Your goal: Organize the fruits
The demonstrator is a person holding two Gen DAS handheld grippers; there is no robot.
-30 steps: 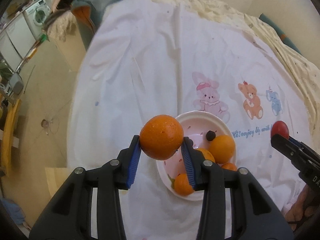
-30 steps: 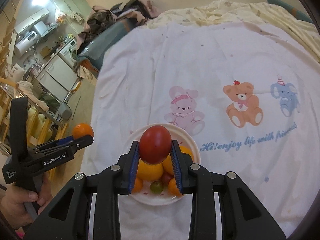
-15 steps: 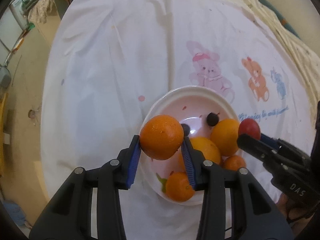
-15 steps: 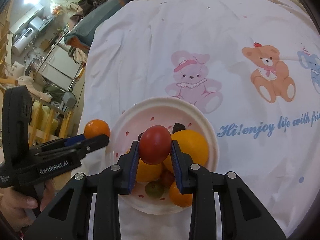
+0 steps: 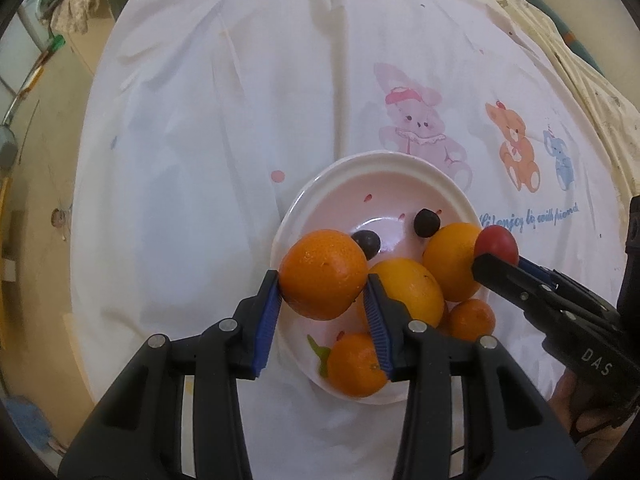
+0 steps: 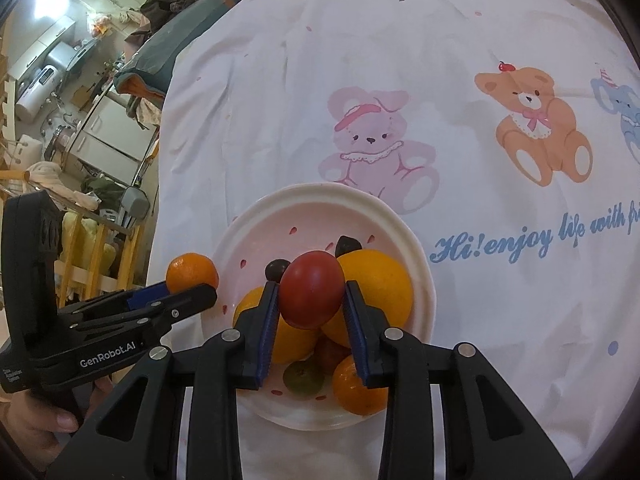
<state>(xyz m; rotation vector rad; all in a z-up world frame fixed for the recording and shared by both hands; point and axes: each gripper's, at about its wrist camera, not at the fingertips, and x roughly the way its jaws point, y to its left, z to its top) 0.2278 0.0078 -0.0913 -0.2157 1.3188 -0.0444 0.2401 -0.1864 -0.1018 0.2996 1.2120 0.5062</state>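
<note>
An orange (image 5: 323,274) sits clamped between the blue pads of the left hand-held gripper (image 5: 323,300), held over the left rim of the bowl (image 5: 384,160). A red fruit (image 6: 311,294), smooth and tomato-like, is pinched in the same way by the right hand-held gripper (image 6: 311,316), over the middle of the bowl. Both loads hang above the bowl's contents; whether either touches the fruit beneath cannot be told.

In the bowl, white-rimmed and pink inside, lie two large yellow-orange fruits (image 6: 378,292), side by side, two small oranges (image 5: 357,364) at the near side, a small green fruit (image 6: 303,376) and another red one (image 6: 330,352) between them, and two dark berries (image 5: 427,222) on the bare far part of the floor.

The bowl stands near the near edge of a bed, on a white sheet (image 6: 400,60) printed with a pink rabbit (image 6: 372,148), a brown bear (image 6: 536,120), a blue elephant and blue lettering; the rabbit lies just beyond the bowl's far rim. Off the sheet's left edge, kitchen units (image 6: 100,132) and clutter show on the floor. The person's left hand (image 6: 36,428) grips the left tool's handle.
</note>
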